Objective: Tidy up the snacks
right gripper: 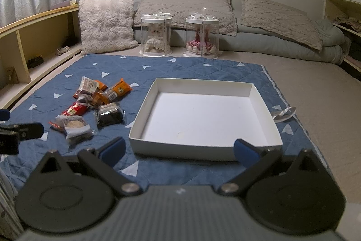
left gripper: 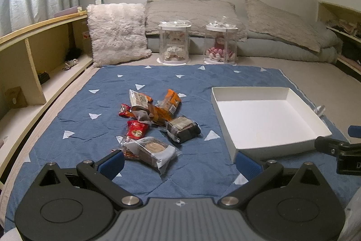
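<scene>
Plainly nothing is gripped yet: the left gripper (left gripper: 179,165) holds its jaws spread wide over bare quilt, and the right gripper (right gripper: 179,151) does likewise, its blue-padded jaws apart and empty. Each seems stationed before its own job. The left faces the loose snacks, the right faces the white box (right gripper: 146,134), which suggests one hand is meant to fetch and the other to steady or receive, though that is only a judgement.

Just ahead of the left jaws, nearer the left pad, lies a clear-wrapped round biscuit pack (left gripper: 151,151), its film crinkled and glossy. Beyond it is a red packet (left gripper: 135,130), and to that packet's right a dark brown cake in clear wrap (left gripper: 183,129), blocky and soft-looking. Farther still, orange wrappers (left gripper: 168,105) and a pale printed packet (left gripper: 137,98) overlap in a small heap. Such slick, crumpling films will probably slide unless pinched on the firm contents.

The box sits directly ahead of the right jaws, its near wall between them; it is shallow, stiff-looking card, square-cornered and empty. To the far right of it, something silvery and shiny (right gripper: 284,113) rests at the quilt's edge, too small to identify.

All of this lies on a blue quilted mat (left gripper: 94,87) with white triangles, matte and slightly wrinkled. Past the mat stand two clear cylindrical cases (right gripper: 202,37) holding dolls, then a shaggy cushion (right gripper: 106,24) and grey bedding.
</scene>
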The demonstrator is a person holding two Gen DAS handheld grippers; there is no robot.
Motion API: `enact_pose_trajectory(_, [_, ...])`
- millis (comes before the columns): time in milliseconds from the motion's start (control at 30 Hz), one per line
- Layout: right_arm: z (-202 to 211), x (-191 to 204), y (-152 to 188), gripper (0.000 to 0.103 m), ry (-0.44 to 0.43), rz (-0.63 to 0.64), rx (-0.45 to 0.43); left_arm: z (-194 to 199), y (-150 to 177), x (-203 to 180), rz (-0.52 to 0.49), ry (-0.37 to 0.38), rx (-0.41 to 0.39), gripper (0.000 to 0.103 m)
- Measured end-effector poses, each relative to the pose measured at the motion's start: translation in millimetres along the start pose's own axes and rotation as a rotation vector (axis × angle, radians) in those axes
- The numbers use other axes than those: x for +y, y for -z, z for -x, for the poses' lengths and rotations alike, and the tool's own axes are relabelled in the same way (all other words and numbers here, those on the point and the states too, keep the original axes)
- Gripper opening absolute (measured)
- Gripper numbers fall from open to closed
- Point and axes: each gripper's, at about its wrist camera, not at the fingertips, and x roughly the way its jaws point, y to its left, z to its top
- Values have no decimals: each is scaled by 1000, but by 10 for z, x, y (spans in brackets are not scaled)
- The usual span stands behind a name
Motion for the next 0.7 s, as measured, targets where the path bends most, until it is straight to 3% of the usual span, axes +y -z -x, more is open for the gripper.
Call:
enact_pose_trajectory(433, [-226,75,-391,103,-138,9,-30,-125,-332,193,64,-68,-57,103])
enact_pose_trajectory(700, [-483,250,-685,103,-174,65,-31,-354,-563,337,95,-94,-20,103])
